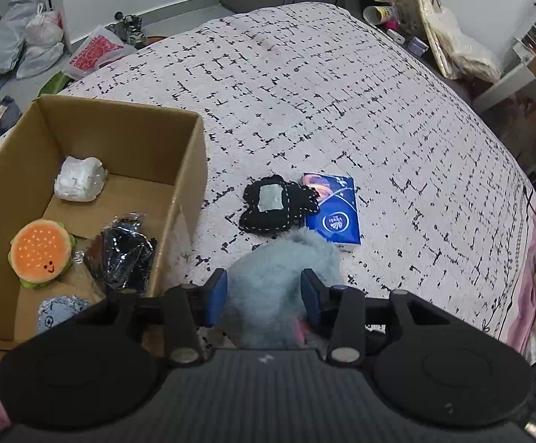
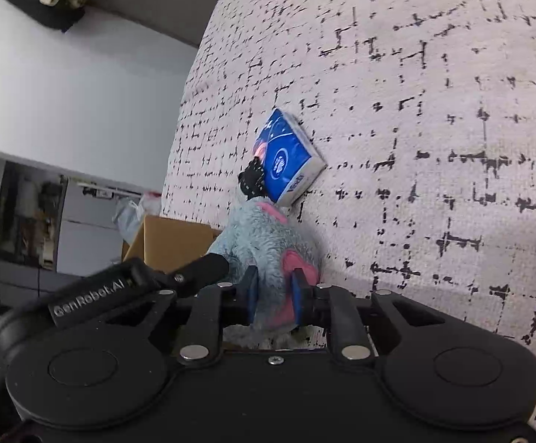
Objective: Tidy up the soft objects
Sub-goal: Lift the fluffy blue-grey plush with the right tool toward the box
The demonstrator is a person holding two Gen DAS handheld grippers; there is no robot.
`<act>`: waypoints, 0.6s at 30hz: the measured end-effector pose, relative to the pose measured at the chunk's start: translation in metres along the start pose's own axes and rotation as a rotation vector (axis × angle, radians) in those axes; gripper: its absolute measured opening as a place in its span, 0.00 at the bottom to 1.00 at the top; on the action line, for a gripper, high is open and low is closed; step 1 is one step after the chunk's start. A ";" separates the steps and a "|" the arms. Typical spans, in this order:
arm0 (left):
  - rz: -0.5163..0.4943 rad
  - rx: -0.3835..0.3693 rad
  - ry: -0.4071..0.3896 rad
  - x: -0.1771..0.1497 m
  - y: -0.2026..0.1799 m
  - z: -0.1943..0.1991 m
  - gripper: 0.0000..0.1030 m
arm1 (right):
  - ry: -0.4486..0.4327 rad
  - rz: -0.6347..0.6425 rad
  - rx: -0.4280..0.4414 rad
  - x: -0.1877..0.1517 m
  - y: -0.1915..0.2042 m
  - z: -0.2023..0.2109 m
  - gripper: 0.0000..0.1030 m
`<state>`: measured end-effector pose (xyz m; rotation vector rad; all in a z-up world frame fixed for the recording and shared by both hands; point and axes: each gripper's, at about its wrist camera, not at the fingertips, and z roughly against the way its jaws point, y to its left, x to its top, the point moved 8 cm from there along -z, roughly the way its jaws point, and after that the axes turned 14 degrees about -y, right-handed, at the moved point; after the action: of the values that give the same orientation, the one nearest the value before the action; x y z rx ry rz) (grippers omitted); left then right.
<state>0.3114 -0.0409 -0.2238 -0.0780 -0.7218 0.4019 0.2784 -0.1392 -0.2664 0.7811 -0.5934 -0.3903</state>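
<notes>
A fluffy light-blue plush toy (image 1: 279,277) with pink parts lies on the patterned bedspread (image 1: 304,92). My left gripper (image 1: 264,291) has its blue pads on both sides of the plush, pressed into its fur. My right gripper (image 2: 273,295) is shut on the plush's pink part (image 2: 293,269). The left gripper's finger (image 2: 201,269) shows in the right wrist view beside the plush (image 2: 260,236). A black stitched soft toy (image 1: 275,205) and a blue tissue pack (image 1: 334,210) lie just beyond the plush. The tissue pack also shows in the right wrist view (image 2: 286,155).
An open cardboard box (image 1: 127,125) stands on the bed at the left. It holds a burger plush (image 1: 40,253), a white wrapped bundle (image 1: 79,179), a black wrapped item (image 1: 123,254) and a blue soft toy (image 1: 57,312). Bags and clutter lie on the floor beyond the bed.
</notes>
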 end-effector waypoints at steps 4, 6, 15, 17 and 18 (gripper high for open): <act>0.000 0.013 -0.012 -0.001 -0.001 0.000 0.40 | -0.018 0.011 0.010 0.002 0.001 0.003 0.14; -0.001 0.001 -0.004 -0.002 -0.002 0.000 0.29 | -0.027 0.011 0.020 0.003 0.003 0.005 0.13; 0.015 -0.055 -0.074 0.016 0.001 0.030 0.26 | -0.073 0.062 0.104 0.010 0.032 0.023 0.13; 0.019 -0.068 -0.100 0.024 0.004 0.041 0.25 | -0.084 0.083 0.142 0.010 0.044 0.027 0.13; 0.021 -0.075 -0.112 0.028 0.006 0.046 0.25 | -0.089 0.090 0.159 0.010 0.049 0.029 0.13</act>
<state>0.2976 -0.0278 -0.1728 -0.1346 -0.8474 0.4016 0.2733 -0.1284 -0.2097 0.8894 -0.7472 -0.2991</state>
